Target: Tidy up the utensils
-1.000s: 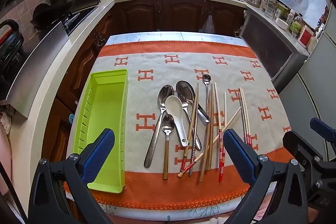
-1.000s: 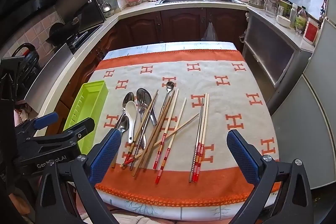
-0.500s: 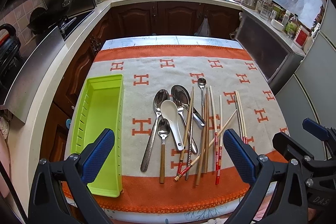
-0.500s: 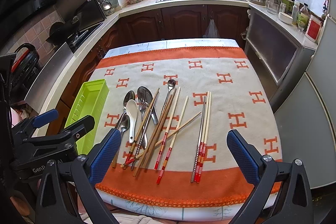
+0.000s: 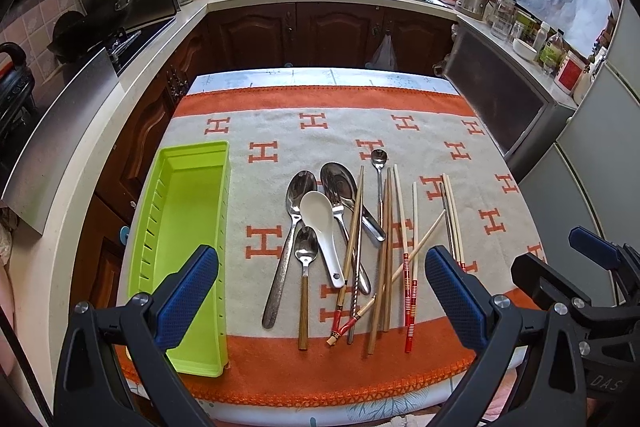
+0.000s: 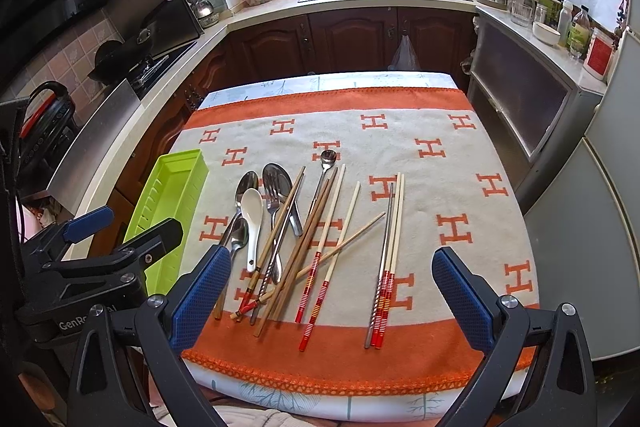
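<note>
Both grippers are cut off at the bottom edge of their own views, so only the black arms and blue dimpled pads show; the left gripper (image 5: 320, 291) and the right gripper (image 6: 330, 291) each stand with jaws spread wide and nothing between them, held above the near edge of the cloth (image 5: 360, 135). That cloth, a fuzzy cream weave with orange bands and H marks, covers the table, whose pale patterned top shows only past its far and near hems. The utensils lie in a loose overlapping heap at the middle of the cloth, so several handles are hidden under others: a glossy white spoon (image 5: 320, 223) rests across shiny metal spoons (image 5: 300, 191), with a fork (image 5: 338, 203) partly buried beside it. Wooden chopsticks (image 5: 404, 227), some with red striped ends, fan out right of the spoon. A long bright green plastic tray (image 5: 188, 207) with slotted walls sits at the cloth's left edge, its near end behind the left pad.
</note>
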The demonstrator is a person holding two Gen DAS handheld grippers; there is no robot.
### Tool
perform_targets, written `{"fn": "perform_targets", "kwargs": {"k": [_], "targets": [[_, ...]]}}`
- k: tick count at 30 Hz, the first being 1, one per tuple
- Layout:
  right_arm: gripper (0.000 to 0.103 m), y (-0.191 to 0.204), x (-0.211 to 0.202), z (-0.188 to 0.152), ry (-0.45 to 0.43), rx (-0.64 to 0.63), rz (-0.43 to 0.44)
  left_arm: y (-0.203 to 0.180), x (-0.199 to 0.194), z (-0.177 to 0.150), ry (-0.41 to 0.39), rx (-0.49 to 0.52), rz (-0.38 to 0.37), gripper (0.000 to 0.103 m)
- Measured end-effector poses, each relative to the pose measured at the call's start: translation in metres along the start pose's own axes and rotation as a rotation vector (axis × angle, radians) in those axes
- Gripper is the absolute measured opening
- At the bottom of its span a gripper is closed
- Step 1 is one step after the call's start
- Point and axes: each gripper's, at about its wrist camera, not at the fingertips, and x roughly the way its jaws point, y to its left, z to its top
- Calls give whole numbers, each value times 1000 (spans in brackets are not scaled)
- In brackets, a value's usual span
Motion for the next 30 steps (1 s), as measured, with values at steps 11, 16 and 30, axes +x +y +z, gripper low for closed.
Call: {"fn": "perform_targets", "kwargs": {"k": [11, 16, 30], "targets": [[102, 5, 2, 0, 0, -5, -1, 4, 2, 1, 8, -18, 20, 102], [102, 4, 2, 0, 0, -4, 0, 5, 1, 1, 9, -17, 21, 102], [102, 7, 4, 0, 4, -5, 2, 8, 4, 1, 20, -23, 30, 102]]}}
